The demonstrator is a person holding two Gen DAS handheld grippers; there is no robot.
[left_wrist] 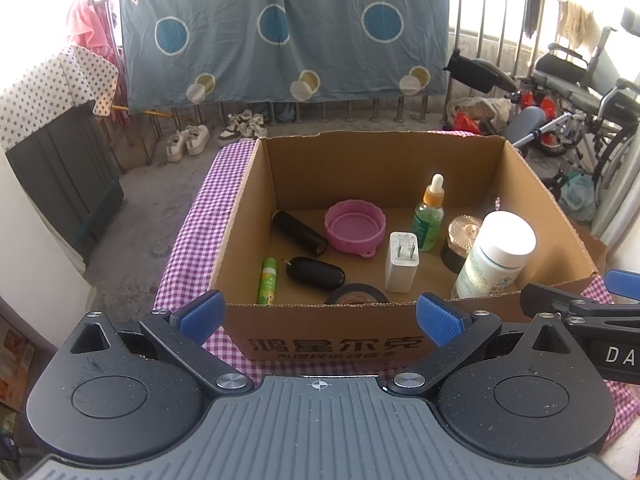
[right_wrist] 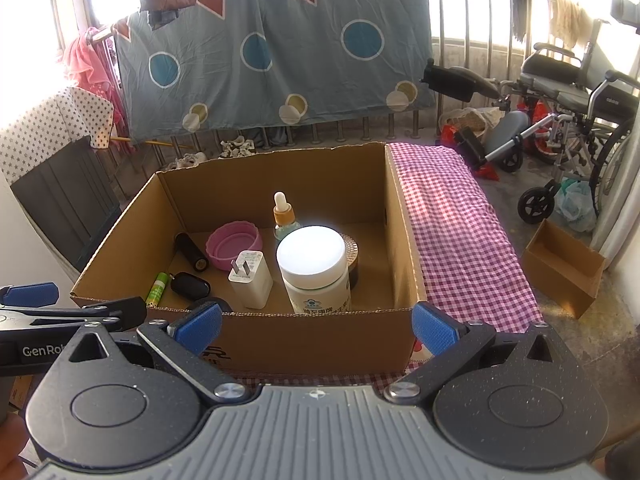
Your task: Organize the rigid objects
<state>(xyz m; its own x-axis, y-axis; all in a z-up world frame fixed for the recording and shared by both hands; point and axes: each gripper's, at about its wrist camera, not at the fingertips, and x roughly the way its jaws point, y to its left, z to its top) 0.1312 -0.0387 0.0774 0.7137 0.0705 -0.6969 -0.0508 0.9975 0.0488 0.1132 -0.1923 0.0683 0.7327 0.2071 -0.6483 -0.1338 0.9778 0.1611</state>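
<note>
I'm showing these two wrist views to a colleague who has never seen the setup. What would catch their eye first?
Probably the open cardboard box on the purple checked cloth, with small items on its floor. Brightest among them is the white-capped bottle standing near the front, a white charger plug beside it and a pink round lid behind. Both the left hand-held gripper and right hand-held gripper hang open and empty before the box.

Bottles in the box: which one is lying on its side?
The slim green tube-shaped bottle by the box's left wall lies flat. The dropper bottle and the white-capped bottle both stand upright.
</note>
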